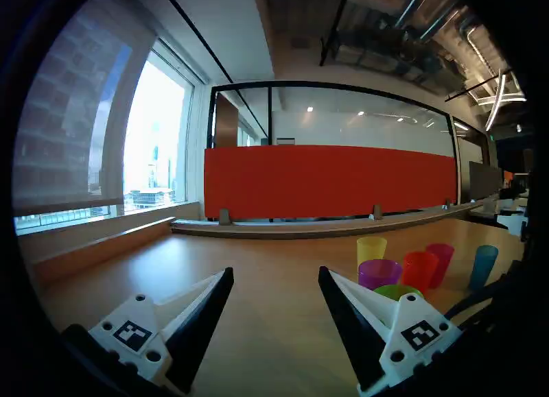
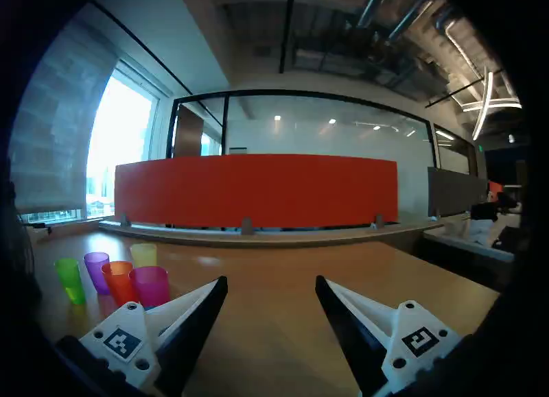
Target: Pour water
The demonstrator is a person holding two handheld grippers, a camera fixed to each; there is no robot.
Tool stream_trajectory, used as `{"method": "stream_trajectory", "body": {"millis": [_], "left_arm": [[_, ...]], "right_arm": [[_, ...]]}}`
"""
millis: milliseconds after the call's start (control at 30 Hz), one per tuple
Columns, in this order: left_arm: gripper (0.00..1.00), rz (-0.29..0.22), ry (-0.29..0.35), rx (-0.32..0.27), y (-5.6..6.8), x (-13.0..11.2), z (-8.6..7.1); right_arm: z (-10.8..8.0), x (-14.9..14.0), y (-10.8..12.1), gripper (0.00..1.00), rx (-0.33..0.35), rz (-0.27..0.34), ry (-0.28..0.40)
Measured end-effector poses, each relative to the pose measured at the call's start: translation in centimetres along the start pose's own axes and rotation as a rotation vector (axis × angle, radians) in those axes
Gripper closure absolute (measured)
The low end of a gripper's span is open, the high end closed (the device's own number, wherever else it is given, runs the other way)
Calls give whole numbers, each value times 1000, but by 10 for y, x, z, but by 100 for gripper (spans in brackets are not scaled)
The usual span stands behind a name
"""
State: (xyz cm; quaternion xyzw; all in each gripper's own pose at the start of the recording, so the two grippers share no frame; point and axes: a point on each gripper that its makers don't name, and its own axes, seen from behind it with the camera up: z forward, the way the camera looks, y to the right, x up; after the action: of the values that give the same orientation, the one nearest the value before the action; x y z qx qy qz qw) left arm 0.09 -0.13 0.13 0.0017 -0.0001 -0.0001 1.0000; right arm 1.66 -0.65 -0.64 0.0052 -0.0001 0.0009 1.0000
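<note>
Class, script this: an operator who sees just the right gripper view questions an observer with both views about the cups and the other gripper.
Operator: Any cup beyond those I see?
Observer: Yes, a blue translucent plastic cup, standing apart to the right of the pink translucent plastic cup in the left gripper view.
Operator: Is the left gripper free?
Observer: Yes, the left gripper is open and holds nothing.
</note>
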Motion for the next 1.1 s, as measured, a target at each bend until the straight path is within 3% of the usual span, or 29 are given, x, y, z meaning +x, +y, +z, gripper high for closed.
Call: {"method": "stream_trajectory", "body": {"millis": [1100], "left_arm": [[8,-1,0,0,-1,-3,1]], "right_arm": [[0,1,0,1,0,0,0]]}}
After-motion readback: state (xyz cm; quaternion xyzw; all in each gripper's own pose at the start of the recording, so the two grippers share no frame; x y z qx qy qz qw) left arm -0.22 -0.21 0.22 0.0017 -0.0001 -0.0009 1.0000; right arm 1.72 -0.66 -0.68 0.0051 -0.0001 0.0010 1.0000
